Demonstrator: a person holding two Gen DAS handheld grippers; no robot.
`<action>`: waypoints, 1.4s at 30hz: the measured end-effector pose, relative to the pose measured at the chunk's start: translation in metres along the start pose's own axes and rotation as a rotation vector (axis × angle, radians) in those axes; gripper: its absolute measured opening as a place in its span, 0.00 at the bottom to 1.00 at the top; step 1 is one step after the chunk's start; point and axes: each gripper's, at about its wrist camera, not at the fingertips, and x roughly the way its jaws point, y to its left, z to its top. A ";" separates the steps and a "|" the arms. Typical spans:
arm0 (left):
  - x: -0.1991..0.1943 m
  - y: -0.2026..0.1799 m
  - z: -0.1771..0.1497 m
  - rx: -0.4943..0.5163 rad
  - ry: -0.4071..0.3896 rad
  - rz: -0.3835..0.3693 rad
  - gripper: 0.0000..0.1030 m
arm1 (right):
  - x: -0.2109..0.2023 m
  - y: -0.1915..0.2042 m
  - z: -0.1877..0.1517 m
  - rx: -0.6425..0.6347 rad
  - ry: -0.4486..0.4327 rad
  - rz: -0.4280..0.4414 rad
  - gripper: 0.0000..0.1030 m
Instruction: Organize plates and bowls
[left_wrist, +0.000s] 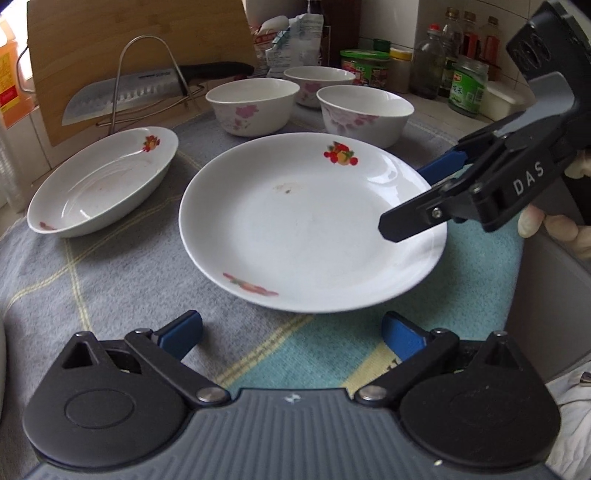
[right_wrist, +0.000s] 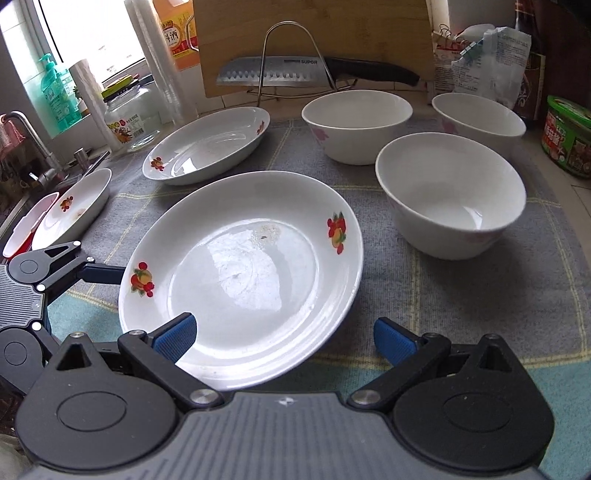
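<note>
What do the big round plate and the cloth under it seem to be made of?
The round plate looks like glazed white ceramic or porcelain: it has a glossy surface with window glare and printed fruit decals, though melamine cannot be ruled out. The cloth seems a soft woven towel, matte and fuzzy, with yellowish check lines.

1. The plate and bowls looked like glossy white glazed ceramic.
2. The checked cloth under them was soft and matt.
3. The cutting board was pale wood.
4. The knife blade was brushed metal.
</note>
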 end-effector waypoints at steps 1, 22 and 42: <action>0.001 0.001 0.001 0.010 -0.004 -0.009 0.99 | 0.002 0.000 0.002 -0.003 0.005 0.001 1.00; 0.014 0.015 0.012 0.152 -0.042 -0.137 1.00 | 0.037 -0.001 0.042 -0.085 0.075 0.041 1.00; 0.012 0.023 0.010 0.239 -0.068 -0.218 0.99 | 0.040 -0.009 0.054 0.009 0.109 0.104 1.00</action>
